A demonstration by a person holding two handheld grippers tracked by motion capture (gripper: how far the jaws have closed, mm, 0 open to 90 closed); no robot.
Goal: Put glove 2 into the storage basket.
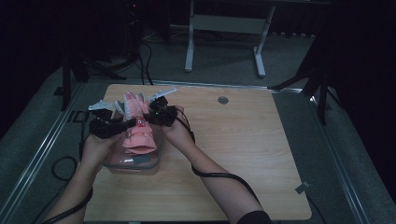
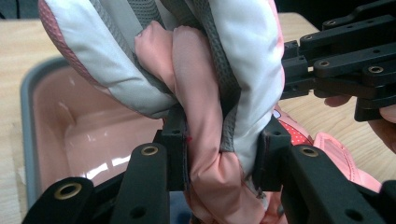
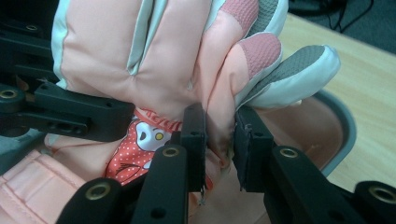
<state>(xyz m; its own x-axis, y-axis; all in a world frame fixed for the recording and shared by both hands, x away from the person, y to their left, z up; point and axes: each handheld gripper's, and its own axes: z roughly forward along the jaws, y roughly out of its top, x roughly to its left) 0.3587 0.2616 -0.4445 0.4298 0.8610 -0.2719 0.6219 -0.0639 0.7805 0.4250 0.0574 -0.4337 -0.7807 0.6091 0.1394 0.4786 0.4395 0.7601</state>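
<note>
High view shows us holding a padded pink glove (image 1: 138,122) over a clear tub (image 1: 135,164) on the worktop. Left tool (image 2: 219,151) and right tool (image 3: 219,140) each pinch its fabric. We judge it soft, light and floppy; seams grip best. Grey-white fingertips, cartoon patch.

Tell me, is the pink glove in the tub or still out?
Out. Both tools hold the glove above the tub, whose inside looks empty.

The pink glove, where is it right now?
High view, table's left side: the pink glove hangs over the clear bin, pinched between the left gripper and right gripper.
</note>
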